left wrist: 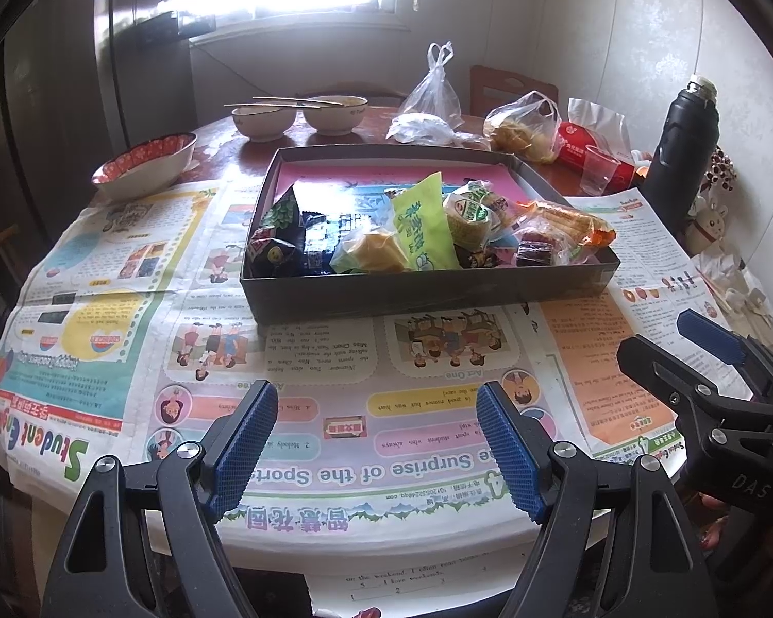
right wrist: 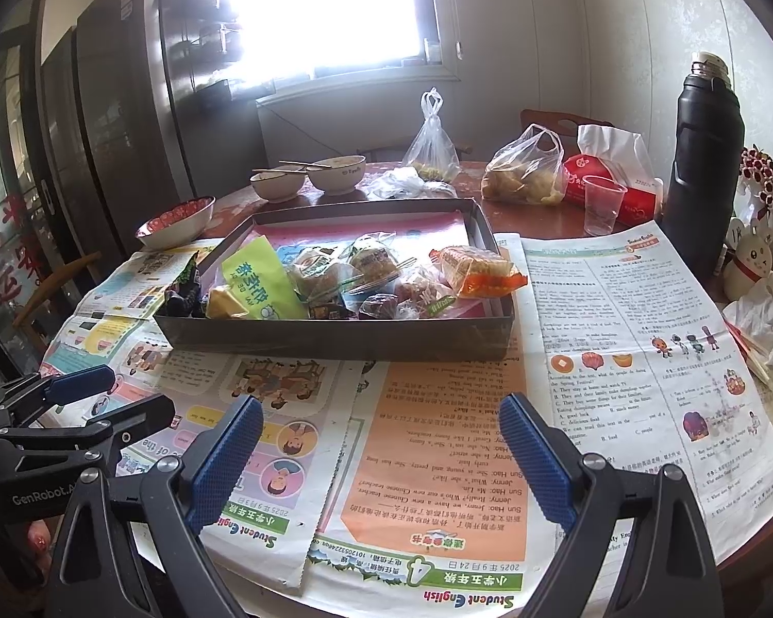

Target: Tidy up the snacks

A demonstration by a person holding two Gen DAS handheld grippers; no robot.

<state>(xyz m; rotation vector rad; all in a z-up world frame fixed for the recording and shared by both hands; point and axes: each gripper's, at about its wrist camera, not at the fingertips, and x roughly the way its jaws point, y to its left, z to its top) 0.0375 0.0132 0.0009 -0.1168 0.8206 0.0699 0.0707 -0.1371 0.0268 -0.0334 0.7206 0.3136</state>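
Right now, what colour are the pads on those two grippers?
Blue, with a ribbed texture, on black arms. The left gripper's pads show best in the left wrist view.

We see the snacks in the box ahead of both grippers; bowls stand behind it.

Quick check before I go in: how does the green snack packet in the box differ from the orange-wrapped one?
The green packet is flat and opaque with printed characters; the orange-wrapped snack is clear film showing a pale yellow block inside. The green packet leans up left of the pile's middle; the orange-wrapped snack lies across the pile's right end. Both are inside the dark box, untouched by either tongs.
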